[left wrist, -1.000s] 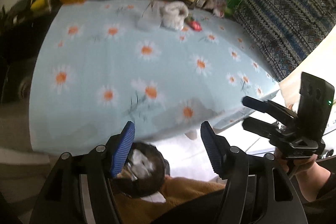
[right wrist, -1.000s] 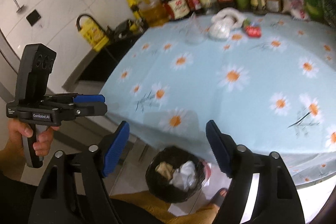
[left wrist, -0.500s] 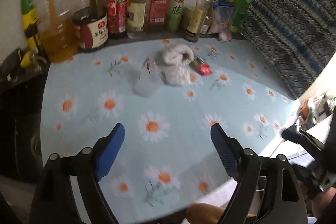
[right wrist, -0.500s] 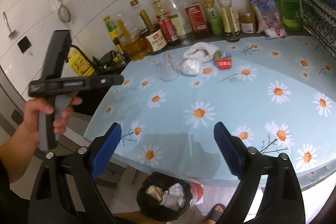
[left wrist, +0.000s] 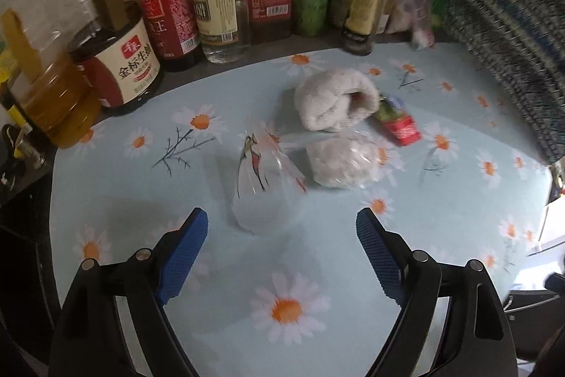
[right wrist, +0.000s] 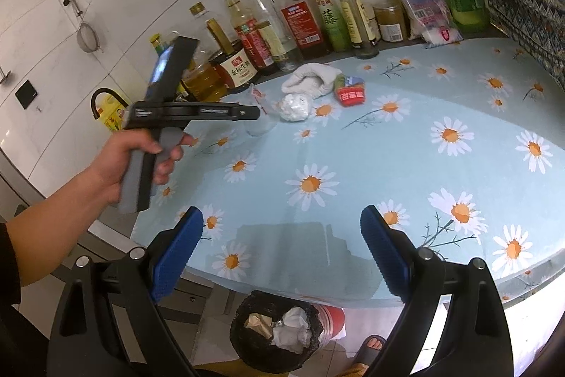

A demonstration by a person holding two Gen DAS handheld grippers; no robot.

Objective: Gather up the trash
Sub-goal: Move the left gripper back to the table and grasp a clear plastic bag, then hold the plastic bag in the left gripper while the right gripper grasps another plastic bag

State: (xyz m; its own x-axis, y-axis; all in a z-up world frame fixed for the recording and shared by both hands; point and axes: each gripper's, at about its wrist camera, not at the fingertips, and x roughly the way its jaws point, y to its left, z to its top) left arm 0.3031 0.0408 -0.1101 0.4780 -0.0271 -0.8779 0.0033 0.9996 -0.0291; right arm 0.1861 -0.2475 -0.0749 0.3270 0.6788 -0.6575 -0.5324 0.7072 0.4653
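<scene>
Left gripper (left wrist: pixel 281 225) jaws just opened wide, empty; crumpled clear plastic wrapper (left wrist: pixel 263 177) at 12 o'clock on daisy-print bench (left wrist: pixel 289 306). Right gripper (right wrist: pixel 281 223) likewise, w/ nothing between.

Pale-blue daisy-print tablecloth (right wrist: pixel 406 158) — white crumpled tissue (right wrist: pixel 296 107), red packet (right wrist: pixel 350 95)

Left wrist view looks down close over the daisy tablecloth (left wrist: pixel 141 200); right wrist view, farther back, shares it.

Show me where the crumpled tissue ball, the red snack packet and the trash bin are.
crumpled tissue ball (left wrist: pixel 340 163), left wrist view, middle of the white wad.
red snack packet (left wrist: pixel 402 128), left wrist view, on its red end.
trash bin (right wrist: pixel 237 334), right wrist view, black liner at its left rim.
</scene>
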